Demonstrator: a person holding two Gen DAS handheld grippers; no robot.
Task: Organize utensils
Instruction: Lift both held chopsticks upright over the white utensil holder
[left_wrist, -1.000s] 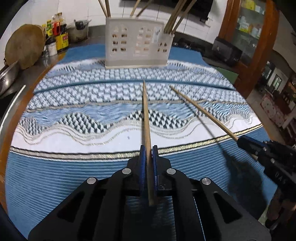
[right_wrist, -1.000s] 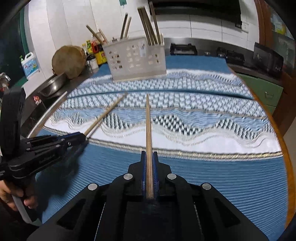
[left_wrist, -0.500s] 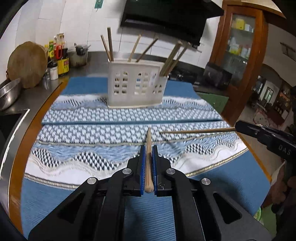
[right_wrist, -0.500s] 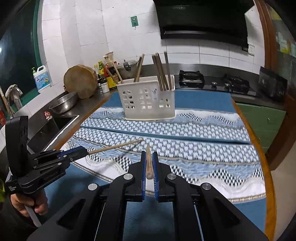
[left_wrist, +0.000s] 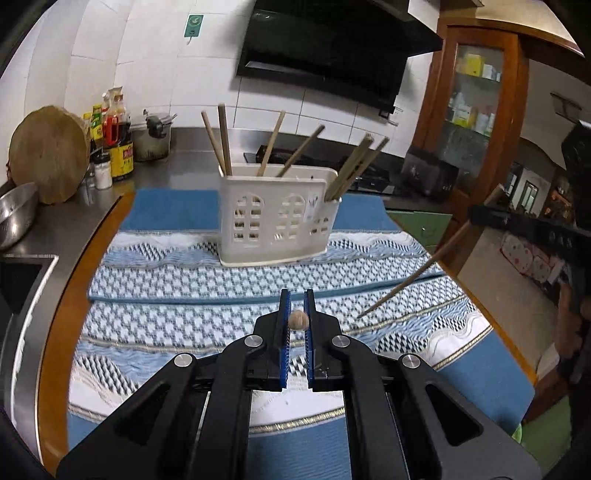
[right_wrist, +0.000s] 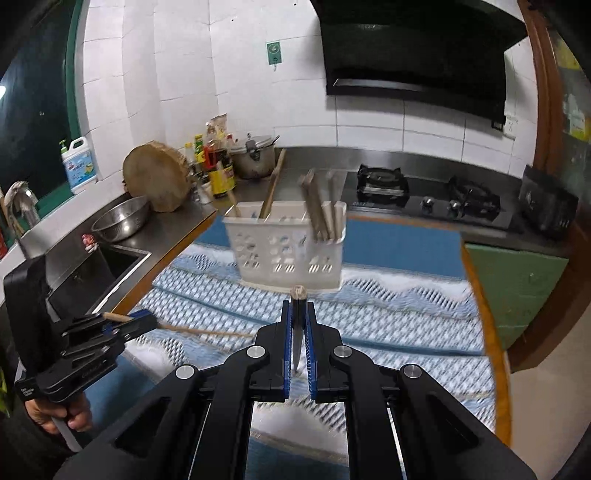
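Chopsticks are in hand on both sides: the left gripper (left_wrist: 297, 320) is clamped on one chopstick (left_wrist: 298, 319) seen end-on between its blue pads, and the right gripper (right_wrist: 298, 325) is clamped on another chopstick (right_wrist: 297, 295), likewise pointing ahead. Directly beyond both sets of jaws stands the white perforated utensil holder (left_wrist: 275, 218) on the patterned blue cloth (left_wrist: 184, 273), already holding several chopsticks. Recommended: tip each stick downward over the holder's open top (one at a time, judging by the crowding), then release.
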